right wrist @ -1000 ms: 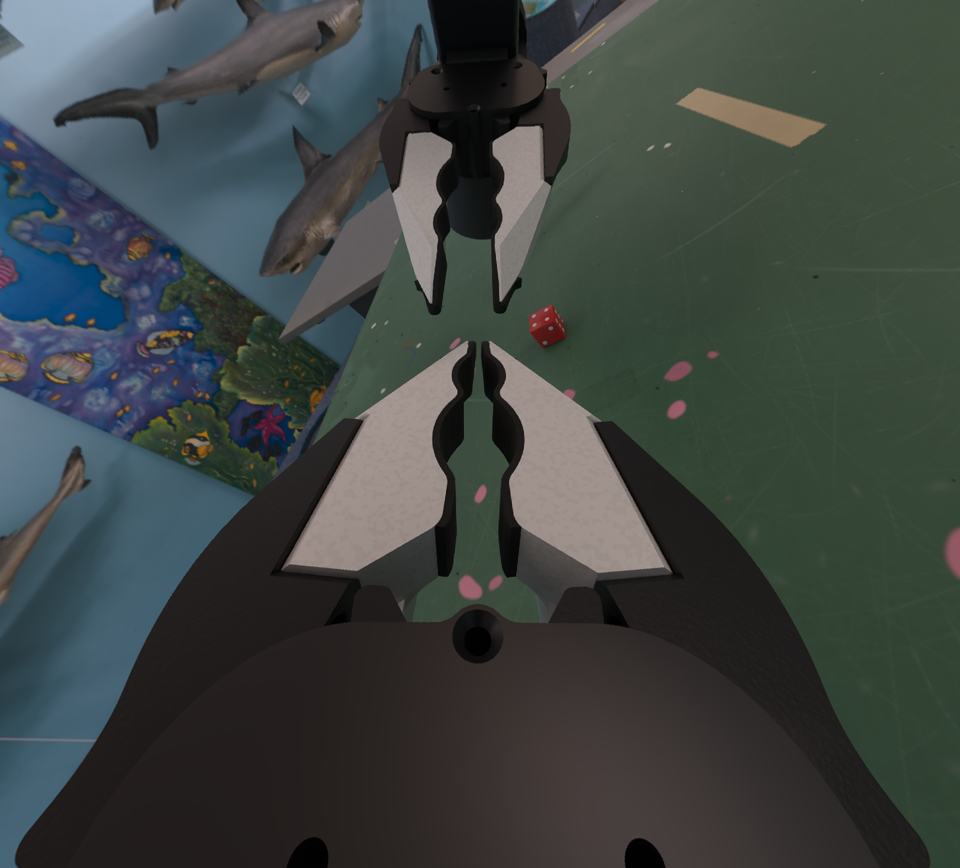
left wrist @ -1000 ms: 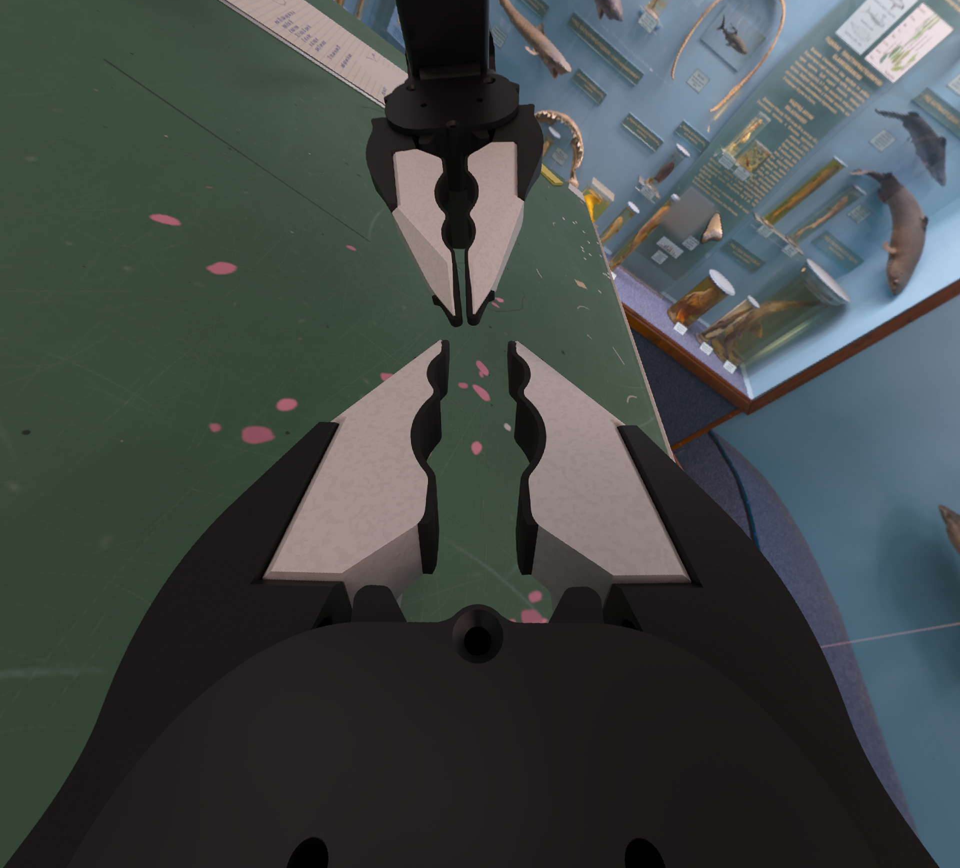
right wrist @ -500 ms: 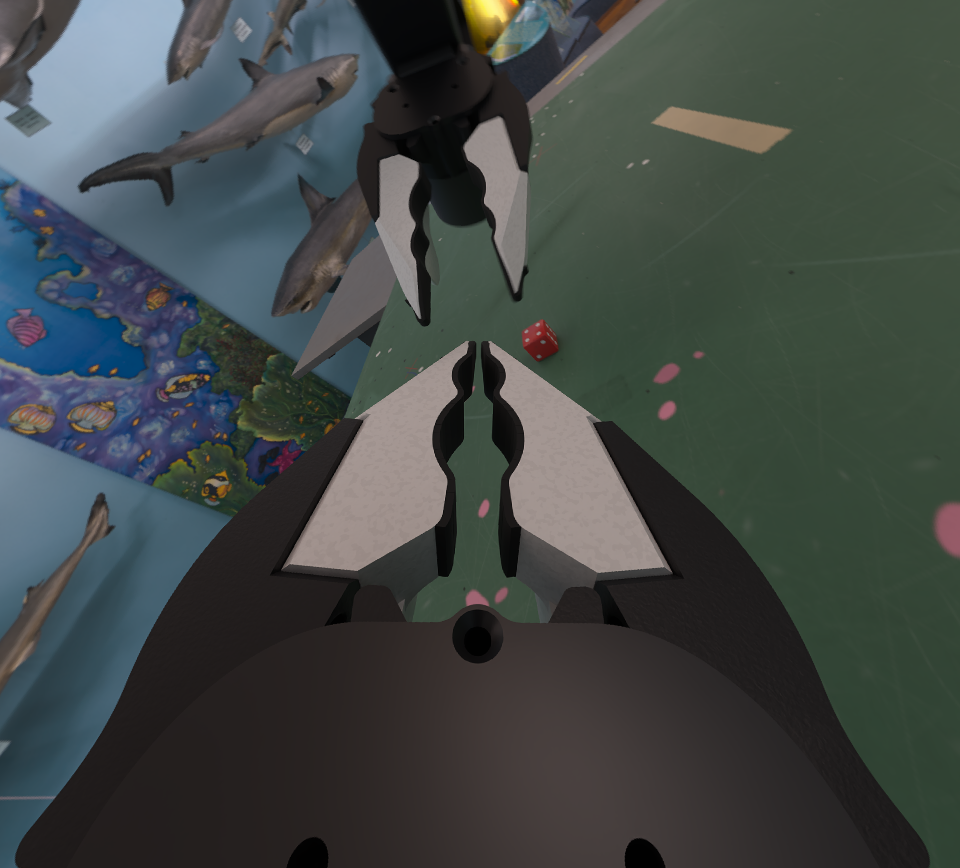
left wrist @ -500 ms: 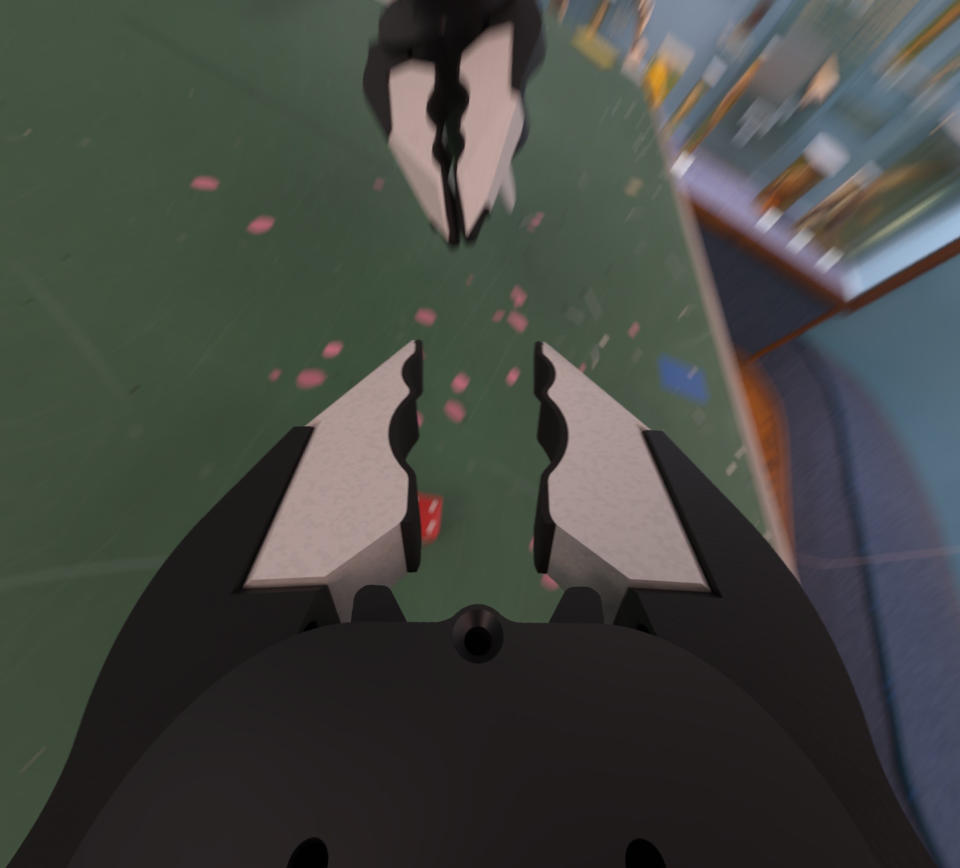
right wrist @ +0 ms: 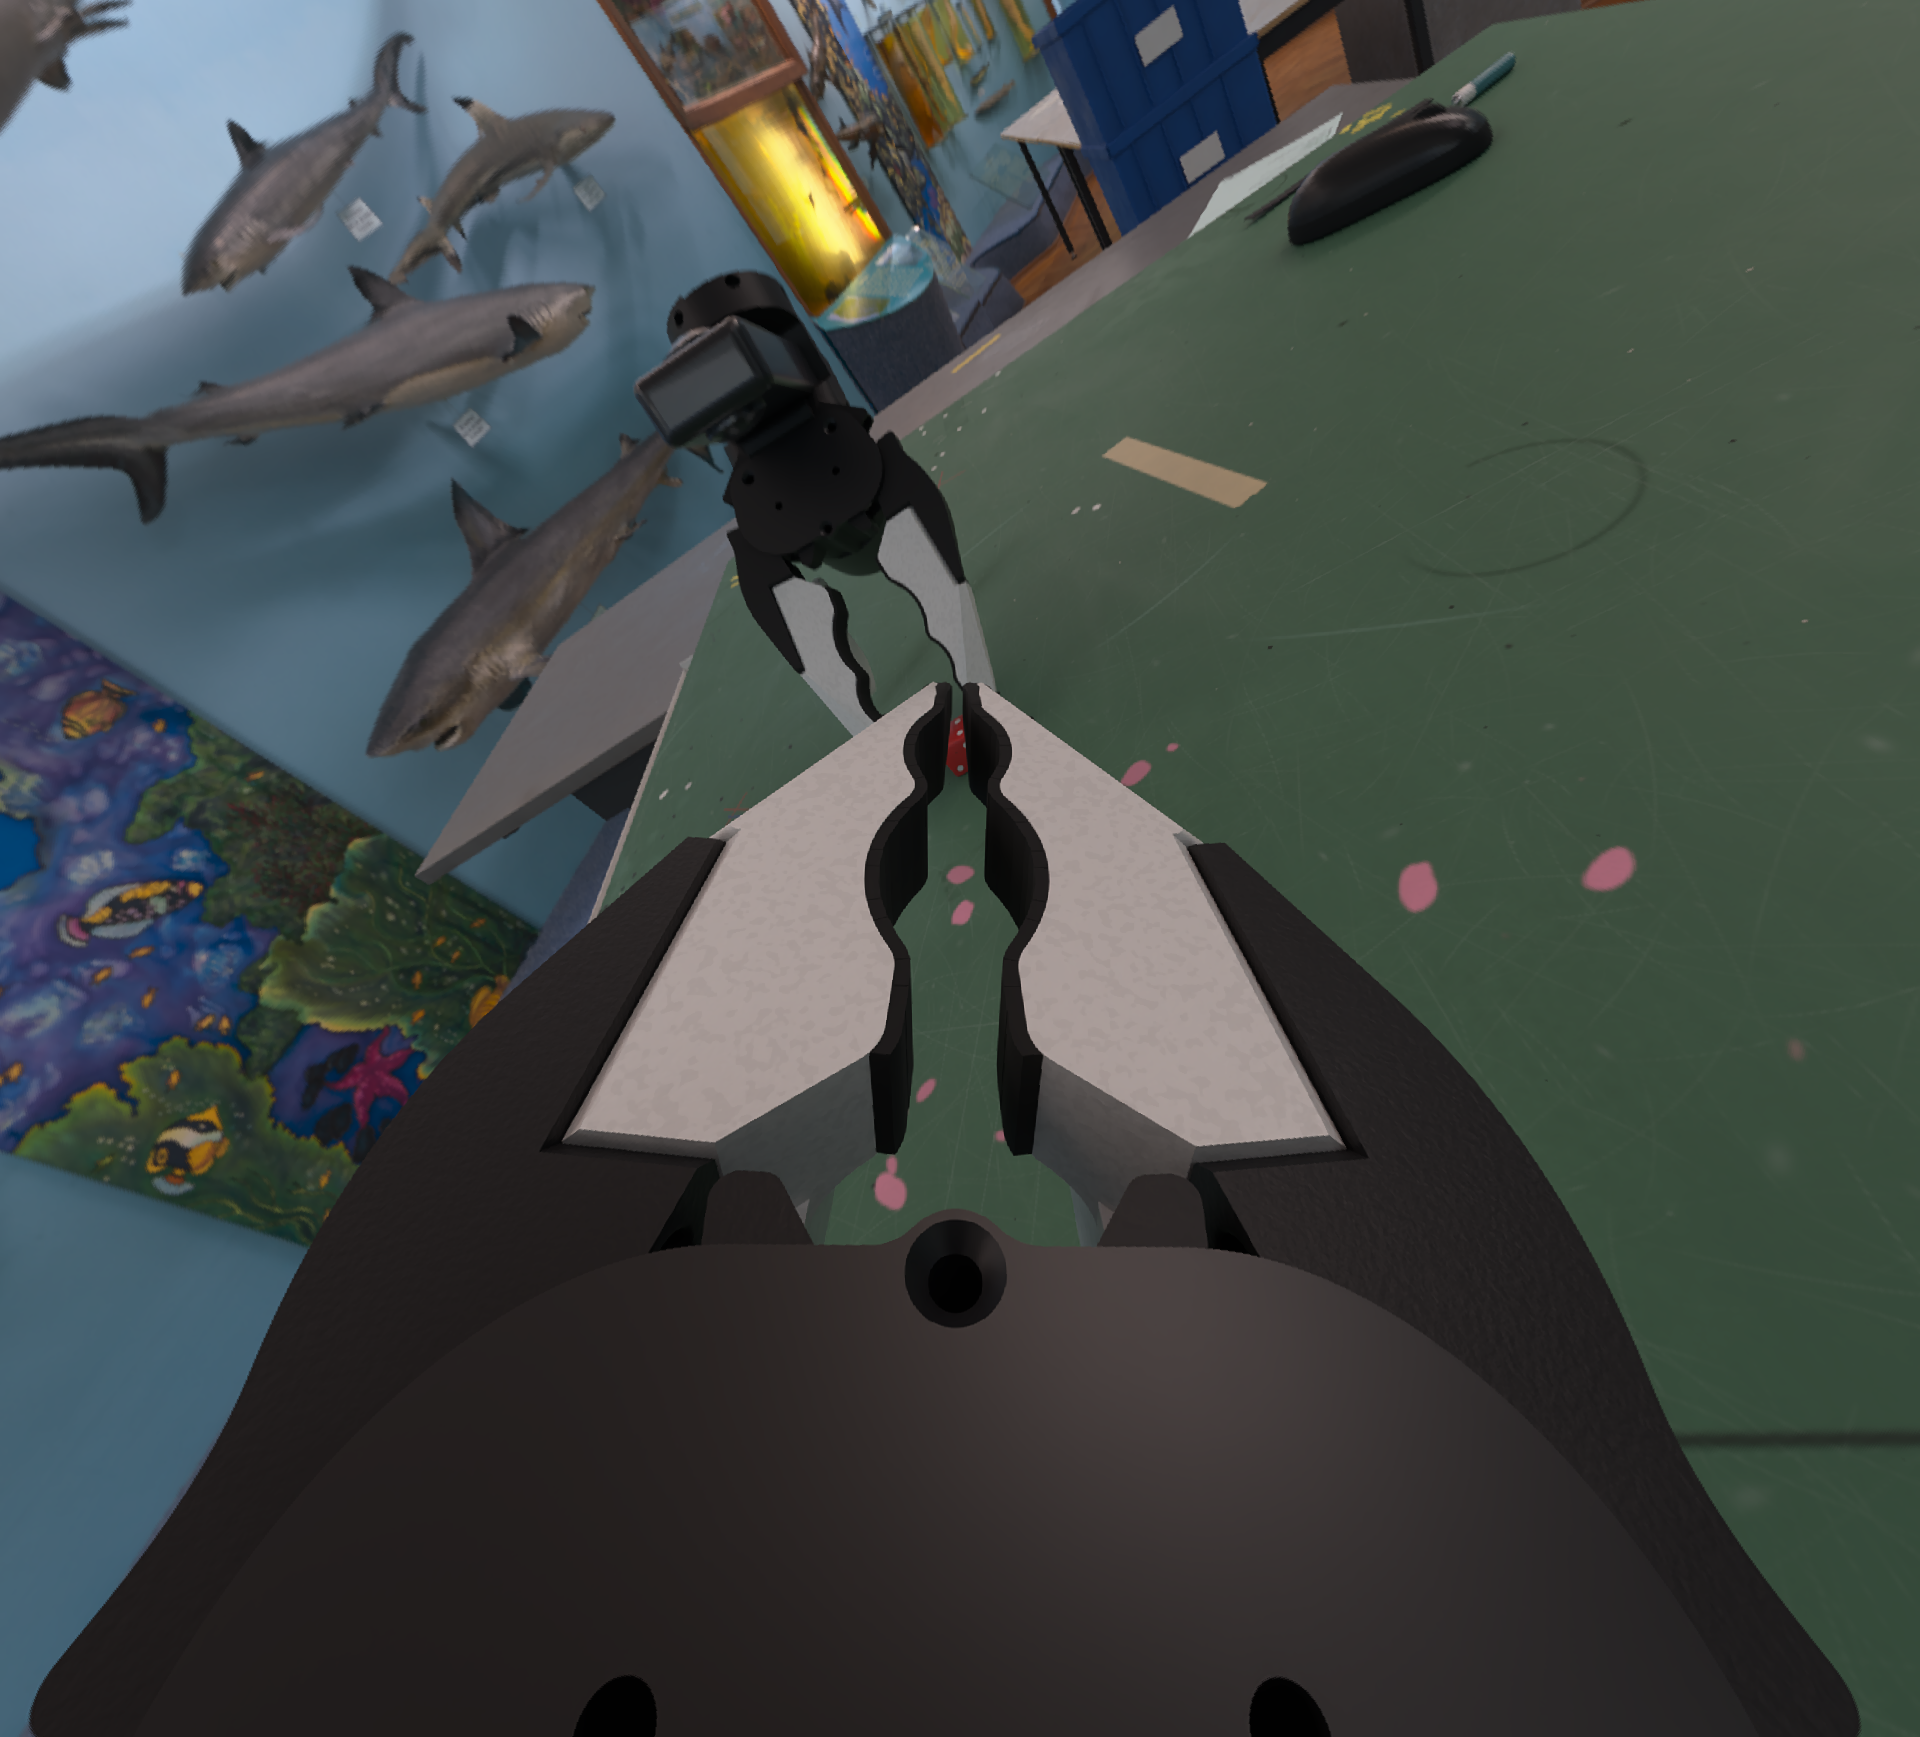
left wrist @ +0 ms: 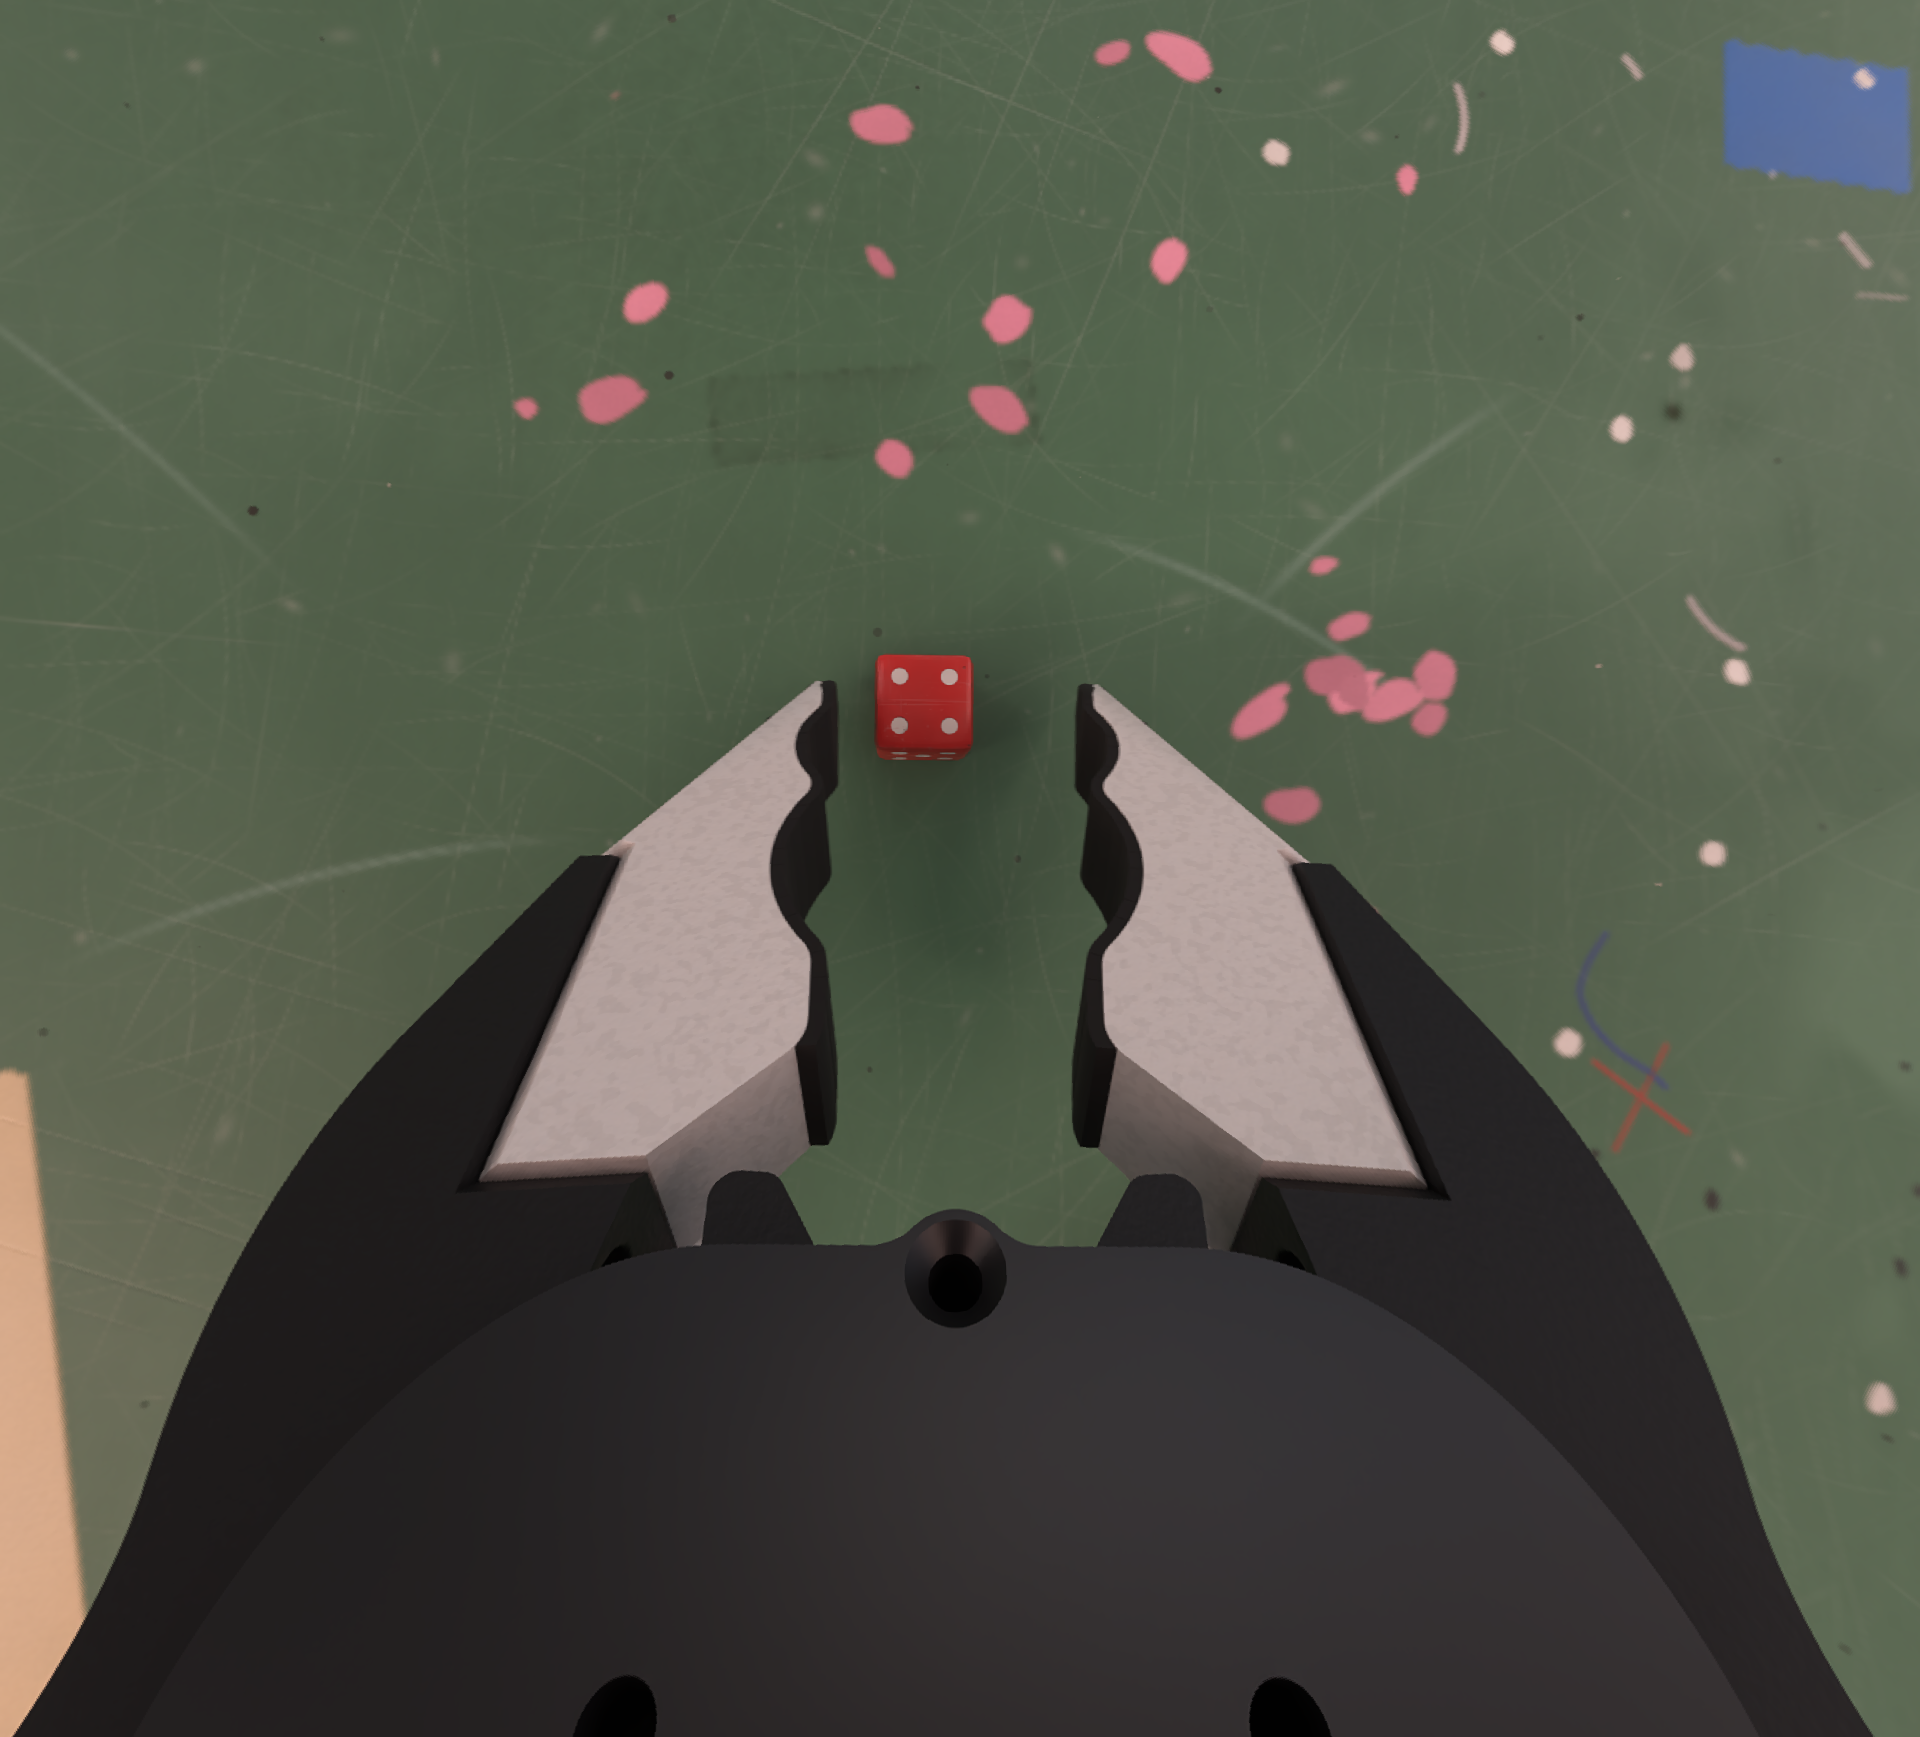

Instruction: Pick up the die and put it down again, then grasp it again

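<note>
A small red die [left wrist: 924, 706] with white pips lies on the green table [left wrist: 416, 544]. My left gripper [left wrist: 952, 692] is open and points straight down above it; the die sits between the fingertips, nearer the left one. In the right wrist view my right gripper [right wrist: 956, 695] is shut and empty, held low over the table. Past its tips a sliver of the die [right wrist: 955, 745] shows, with the left gripper [right wrist: 914, 700] hanging over it, jaws apart.
Pink spots [left wrist: 1371, 690] and white flecks mark the table. A blue patch [left wrist: 1813, 116] lies far right, tan tape [left wrist: 31, 1355] at the left edge. In the right wrist view a black mouse [right wrist: 1387, 172], a pen [right wrist: 1484, 77] and tan tape [right wrist: 1184, 472] lie farther off; the table edge [right wrist: 665, 752] runs left.
My left gripper has swung from level to pointing straight down, opened wider and come over the die. My right gripper has stayed shut and shifted slightly.
</note>
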{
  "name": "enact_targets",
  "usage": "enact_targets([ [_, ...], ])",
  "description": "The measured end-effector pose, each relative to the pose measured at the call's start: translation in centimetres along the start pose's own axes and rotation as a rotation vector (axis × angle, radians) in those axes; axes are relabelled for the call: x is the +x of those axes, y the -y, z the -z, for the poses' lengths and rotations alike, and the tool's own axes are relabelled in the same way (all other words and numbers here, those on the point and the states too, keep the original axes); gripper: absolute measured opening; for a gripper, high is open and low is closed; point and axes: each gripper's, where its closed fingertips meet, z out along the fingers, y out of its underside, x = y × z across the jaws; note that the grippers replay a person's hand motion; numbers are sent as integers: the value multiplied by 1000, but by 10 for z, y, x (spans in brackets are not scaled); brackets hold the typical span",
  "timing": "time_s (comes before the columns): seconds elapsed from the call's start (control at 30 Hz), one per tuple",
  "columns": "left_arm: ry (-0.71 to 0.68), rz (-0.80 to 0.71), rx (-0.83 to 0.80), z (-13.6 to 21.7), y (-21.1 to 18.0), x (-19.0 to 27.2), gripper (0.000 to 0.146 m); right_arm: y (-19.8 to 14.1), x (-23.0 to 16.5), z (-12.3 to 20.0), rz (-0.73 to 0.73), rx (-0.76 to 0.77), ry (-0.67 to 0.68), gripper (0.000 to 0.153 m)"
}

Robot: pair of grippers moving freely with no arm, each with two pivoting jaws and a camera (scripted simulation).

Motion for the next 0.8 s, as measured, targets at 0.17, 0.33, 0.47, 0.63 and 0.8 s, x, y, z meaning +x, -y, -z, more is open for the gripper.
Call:
enact_targets([
  [0.17, 49, -27, 17, -2, -1, -6, 18, -2, 1, -1, -21, -4, 13, 2],
  [0.33, 74, -6, 1, -2, 2, -11, 18, -10, 2, -10, -24, -42, 13, 2],
  [0.47, 99, 16, 45, -4, 12, -16, 18, -20, 10, -16, -104, -72, 0, 2],
  [0.63, 120, 46, 61, -7, 14, -22, 18, -35, 19, -25, -194, -124, -6, 2],
  [0.8, 110, 18, 42, -10, 12, -19, 18, -43, 17, -33, -197, -160, 5, 2],
])
